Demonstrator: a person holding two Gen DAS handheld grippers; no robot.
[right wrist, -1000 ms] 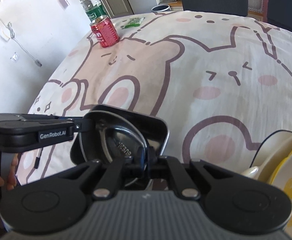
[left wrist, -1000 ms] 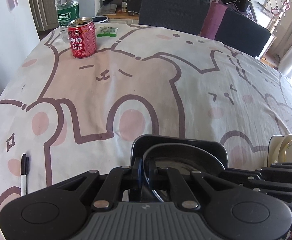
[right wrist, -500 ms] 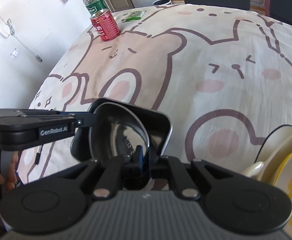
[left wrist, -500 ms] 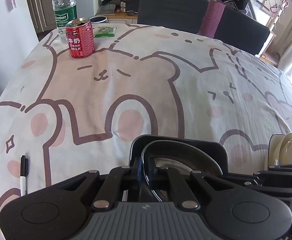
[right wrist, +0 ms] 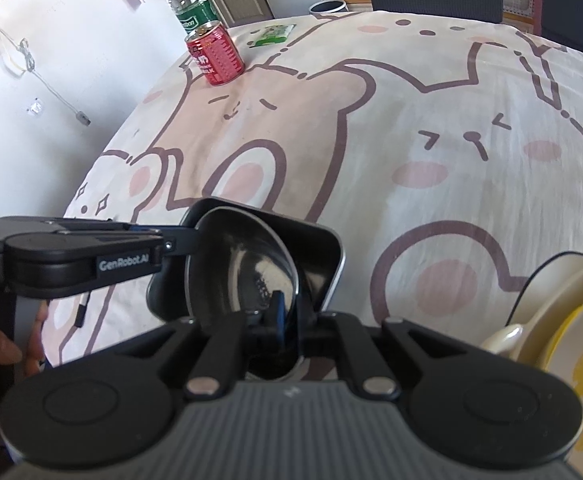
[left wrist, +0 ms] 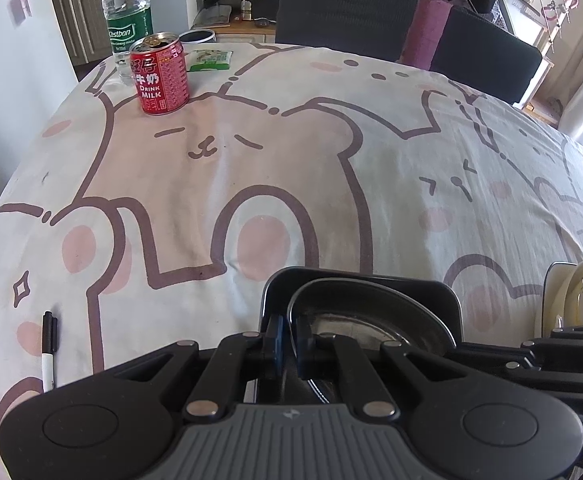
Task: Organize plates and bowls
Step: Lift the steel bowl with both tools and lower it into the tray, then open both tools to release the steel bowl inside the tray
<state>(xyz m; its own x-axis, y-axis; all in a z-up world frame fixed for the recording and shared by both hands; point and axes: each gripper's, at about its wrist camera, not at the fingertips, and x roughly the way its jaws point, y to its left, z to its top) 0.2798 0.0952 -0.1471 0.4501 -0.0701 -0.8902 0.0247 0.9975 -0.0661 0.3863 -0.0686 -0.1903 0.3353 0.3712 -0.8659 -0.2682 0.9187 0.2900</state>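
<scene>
A: Lower middle of both wrist views: steel bowl point(left wrist: 371, 320) sitting tilted inside a black square dish point(left wrist: 371, 276), on the cartoon tablecloth point(left wrist: 251, 160).

B: Claws?

A: Left gripper point(left wrist: 289, 340) pinched narrow on the bowl's rim. Right gripper point(right wrist: 289, 316) likewise, narrow, rim between the pads, on the near edge. In the right view the left one comes in from the left of the frame and meets the far-left edge. Can't tell if the dish wall is caught in either pinch too.

B: Step?

A: Looks like a two-handed move of bowl and dish, probably toward the cream and yellow plates point(right wrist: 563, 312) at lower right.

B: How to do it well?

A: Move both hands together, same height, same pace. A rim pinch is thin and steel is slick, so any twist between the hands could pop it loose. Hold the tilt constant so the bowl doesn't slide in the dish. Approach the plate pile slowly, since it's close to the right claw. Release only once the load rests on something.
</scene>
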